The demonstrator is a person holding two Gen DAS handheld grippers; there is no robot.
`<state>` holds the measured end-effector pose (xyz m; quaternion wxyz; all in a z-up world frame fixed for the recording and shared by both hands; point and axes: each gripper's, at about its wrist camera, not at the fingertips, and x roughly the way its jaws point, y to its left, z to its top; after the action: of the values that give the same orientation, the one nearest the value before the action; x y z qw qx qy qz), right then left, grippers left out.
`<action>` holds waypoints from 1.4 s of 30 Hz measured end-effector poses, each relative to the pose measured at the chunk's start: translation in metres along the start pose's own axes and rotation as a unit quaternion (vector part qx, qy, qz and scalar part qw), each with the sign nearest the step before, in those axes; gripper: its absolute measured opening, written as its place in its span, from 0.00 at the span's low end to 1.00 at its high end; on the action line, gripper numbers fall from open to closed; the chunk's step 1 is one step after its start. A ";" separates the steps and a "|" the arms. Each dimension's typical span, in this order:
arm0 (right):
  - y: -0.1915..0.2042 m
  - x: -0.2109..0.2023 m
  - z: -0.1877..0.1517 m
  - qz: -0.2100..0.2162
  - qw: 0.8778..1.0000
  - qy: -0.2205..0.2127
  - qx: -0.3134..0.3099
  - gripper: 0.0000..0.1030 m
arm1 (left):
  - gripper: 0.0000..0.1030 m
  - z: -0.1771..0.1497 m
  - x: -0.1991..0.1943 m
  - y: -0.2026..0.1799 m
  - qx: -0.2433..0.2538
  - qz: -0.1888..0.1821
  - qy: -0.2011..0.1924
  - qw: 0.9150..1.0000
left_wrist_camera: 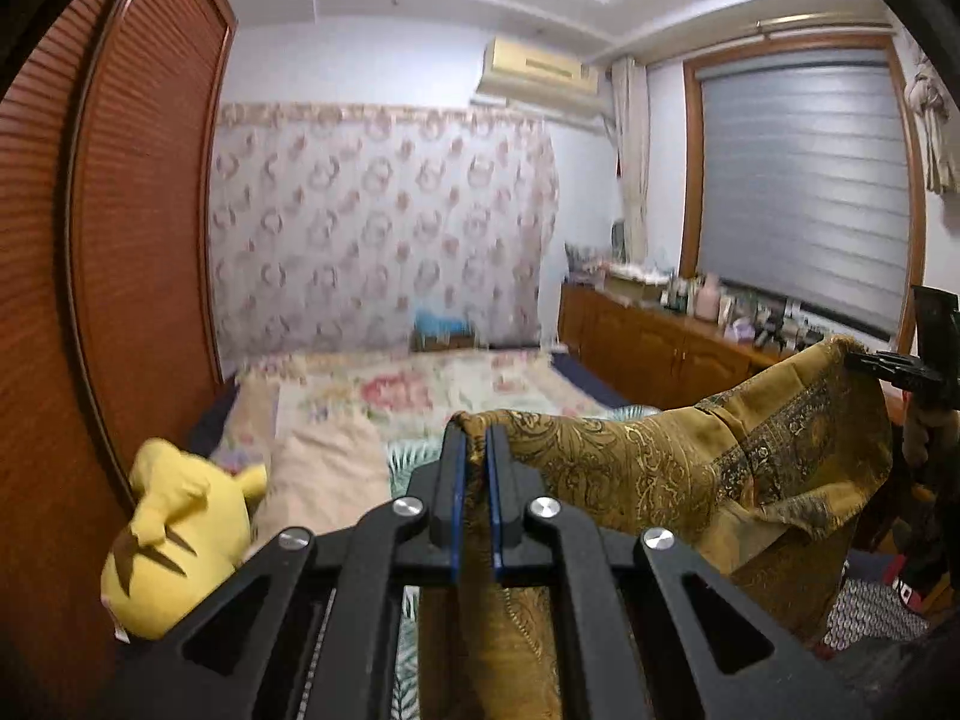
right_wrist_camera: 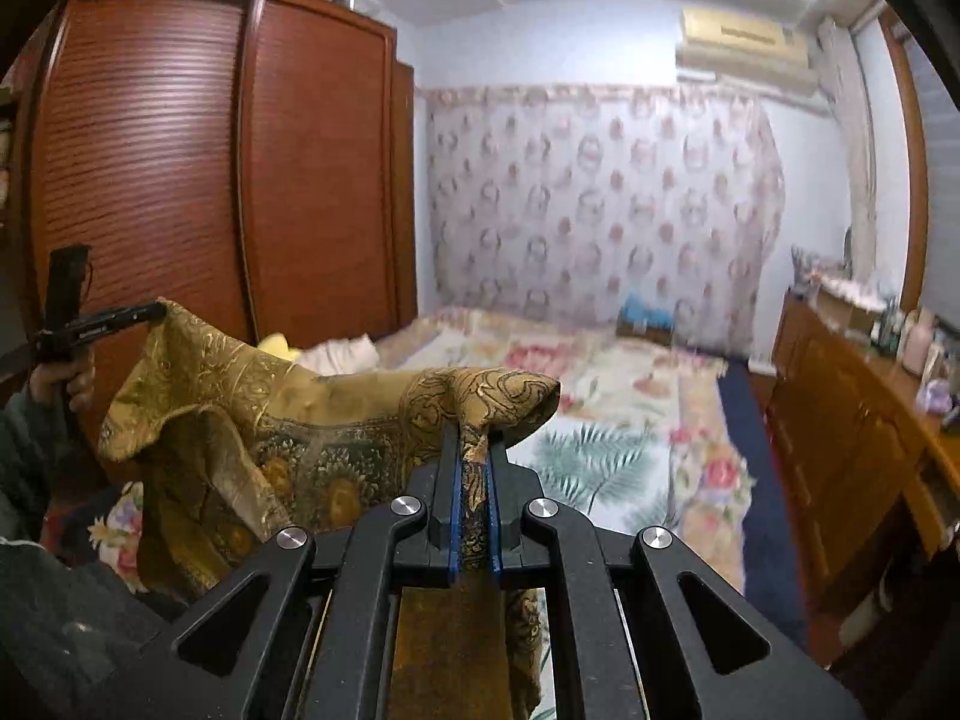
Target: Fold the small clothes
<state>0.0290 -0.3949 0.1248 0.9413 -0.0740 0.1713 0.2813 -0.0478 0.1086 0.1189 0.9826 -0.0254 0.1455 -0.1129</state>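
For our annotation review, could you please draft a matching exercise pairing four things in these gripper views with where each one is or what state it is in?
Things:
1. gold patterned cloth
2. yellow plush toy
3. air conditioner
4. window blind

Places or states:
A. mounted high on the wall
B. pulled down over the window
C. pinched by the left gripper and the right gripper, hanging between them
D. lying on the bed beside the wardrobe

Pairs: 1-C, 2-D, 3-A, 4-B
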 end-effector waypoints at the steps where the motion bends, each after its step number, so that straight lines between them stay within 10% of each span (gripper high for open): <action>1: 0.001 -0.005 0.008 -0.005 1.000 -0.010 -0.005 0.03 | 0.04 0.006 -0.003 0.002 0.006 0.003 -0.006 1.000; 26: 0.003 -0.063 0.169 -0.084 0.986 -0.120 -0.082 0.03 | 0.04 0.172 -0.049 0.021 0.057 0.043 -0.145 0.987; 42: -0.110 0.249 0.063 -0.085 0.992 0.091 -0.035 0.03 | 0.04 0.065 0.277 0.089 0.070 0.090 0.083 0.990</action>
<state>0.3025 -0.3459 0.0978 0.9393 -0.1462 0.2391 0.1979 0.2484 0.1328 0.0960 0.9726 0.0664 0.2201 -0.0354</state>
